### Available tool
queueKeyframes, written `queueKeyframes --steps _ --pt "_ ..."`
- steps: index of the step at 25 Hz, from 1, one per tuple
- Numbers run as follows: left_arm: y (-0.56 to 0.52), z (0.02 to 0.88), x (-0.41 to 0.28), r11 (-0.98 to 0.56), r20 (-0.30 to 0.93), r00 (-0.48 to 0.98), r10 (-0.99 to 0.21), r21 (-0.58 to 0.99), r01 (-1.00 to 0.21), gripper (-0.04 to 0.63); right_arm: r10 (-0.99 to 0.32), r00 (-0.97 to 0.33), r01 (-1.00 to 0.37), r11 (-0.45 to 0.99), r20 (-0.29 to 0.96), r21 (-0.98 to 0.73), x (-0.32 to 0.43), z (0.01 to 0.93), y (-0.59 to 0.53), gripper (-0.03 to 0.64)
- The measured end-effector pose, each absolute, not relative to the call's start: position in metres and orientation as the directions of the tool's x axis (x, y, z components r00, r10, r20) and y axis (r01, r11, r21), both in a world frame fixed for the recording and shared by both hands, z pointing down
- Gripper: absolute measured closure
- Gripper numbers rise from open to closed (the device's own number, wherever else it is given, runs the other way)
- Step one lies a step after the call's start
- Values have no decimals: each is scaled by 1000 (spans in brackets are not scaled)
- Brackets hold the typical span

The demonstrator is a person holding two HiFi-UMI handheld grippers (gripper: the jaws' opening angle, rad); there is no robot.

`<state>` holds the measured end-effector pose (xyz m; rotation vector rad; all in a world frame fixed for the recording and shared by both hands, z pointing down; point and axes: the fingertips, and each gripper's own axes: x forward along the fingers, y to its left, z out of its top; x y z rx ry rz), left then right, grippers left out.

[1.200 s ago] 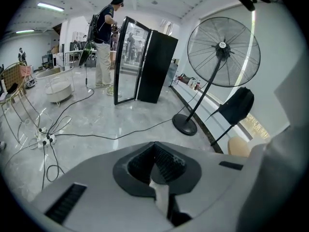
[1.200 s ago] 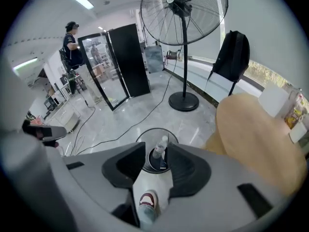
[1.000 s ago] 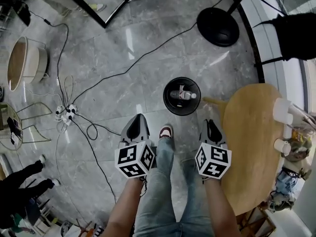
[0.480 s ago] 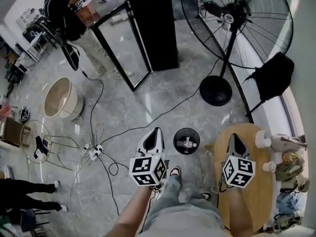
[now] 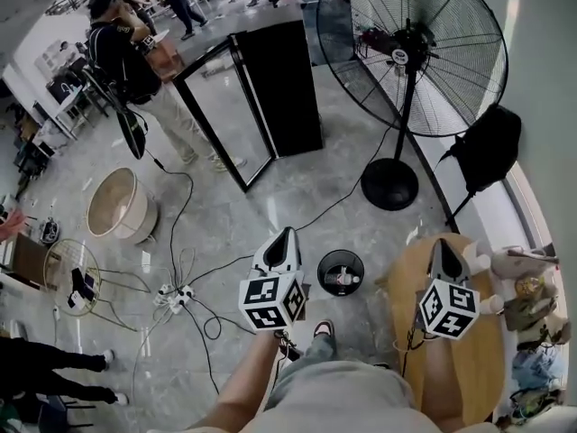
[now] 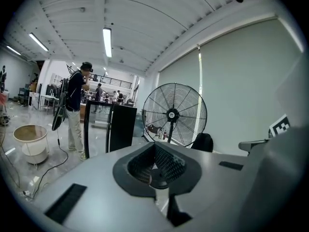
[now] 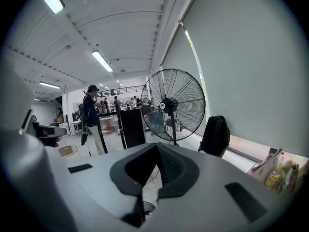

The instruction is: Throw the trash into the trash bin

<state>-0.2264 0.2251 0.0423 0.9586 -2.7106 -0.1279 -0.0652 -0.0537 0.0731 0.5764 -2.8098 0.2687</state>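
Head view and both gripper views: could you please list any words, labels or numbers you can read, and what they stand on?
No text is legible in any view.
Fan hub badge: too small to read.
Bottle label, in the trash bin: too small to read.
Marker cubes: black-and-white squares only, no letters.
Packages on the table: blurred.

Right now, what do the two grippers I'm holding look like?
Both the left gripper and right gripper have pale grey shells tapering to black ribbed jaws. Each carries a cube of black-and-white square markers at its back. No sleeves cover the forearms.
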Motion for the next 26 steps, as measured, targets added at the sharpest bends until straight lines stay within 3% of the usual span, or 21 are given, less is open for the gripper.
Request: queueKeyframes --steps 26 --pt "232 51 -219 777 236 -741 -629 183 -602 586 -338 -890 -389 913 305 -124 -63 72 -32 614"
